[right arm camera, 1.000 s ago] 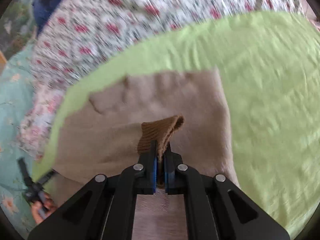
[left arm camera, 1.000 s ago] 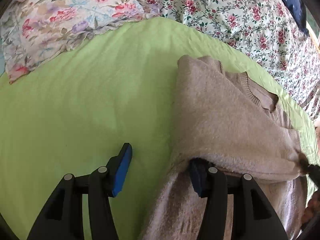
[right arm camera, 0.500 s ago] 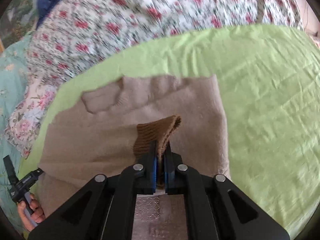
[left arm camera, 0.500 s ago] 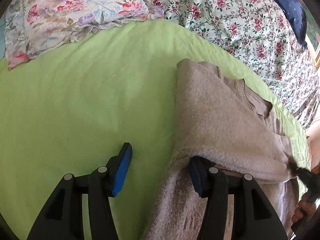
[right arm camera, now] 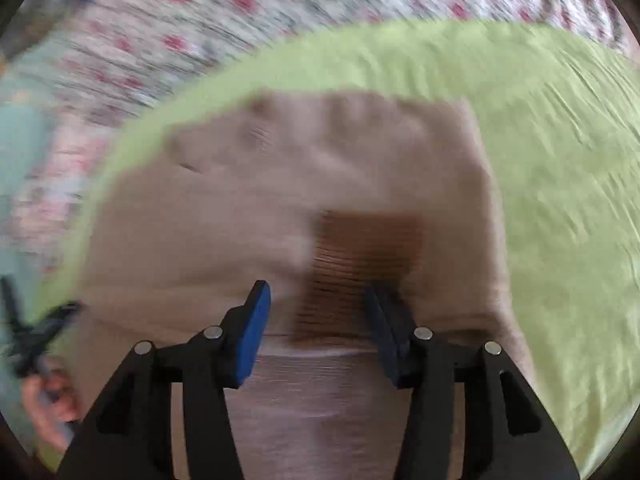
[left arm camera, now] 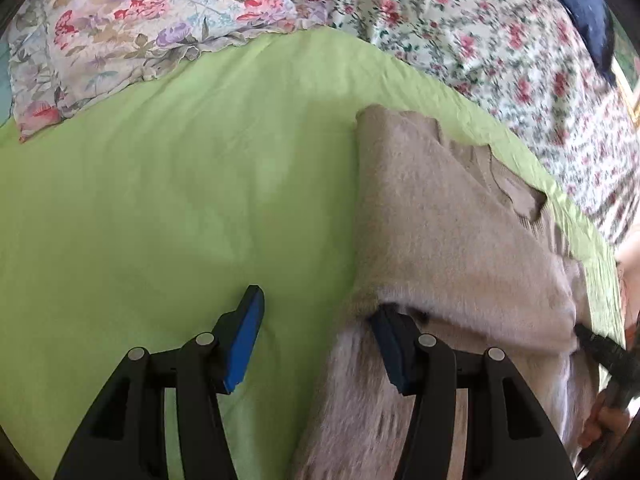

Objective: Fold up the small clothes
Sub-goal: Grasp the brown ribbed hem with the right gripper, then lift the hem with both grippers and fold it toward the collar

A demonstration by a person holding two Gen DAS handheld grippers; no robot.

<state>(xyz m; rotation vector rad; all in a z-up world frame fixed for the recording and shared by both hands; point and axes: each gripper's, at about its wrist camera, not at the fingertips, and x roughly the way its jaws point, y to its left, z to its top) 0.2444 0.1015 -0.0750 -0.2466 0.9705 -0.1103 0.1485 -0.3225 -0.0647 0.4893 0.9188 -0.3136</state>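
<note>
A beige knit sweater lies partly folded on a green sheet; its sleeve is laid across the body. My left gripper is open; its right finger is tucked under the sleeve fold, its left finger rests over the sheet. In the blurred right wrist view my right gripper is open over the sweater, with the brown ribbed cuff lying flat between its fingers. The right gripper's tip shows in the left wrist view.
A floral pillow lies at the far left and a rose-patterned bedcover borders the sheet at the back. A dark blue cloth sits far right. The left gripper and hand show in the right view.
My right gripper has opened and let go of the brown cuff, which now lies flat on the sweater. The left gripper stays open in the same place.
</note>
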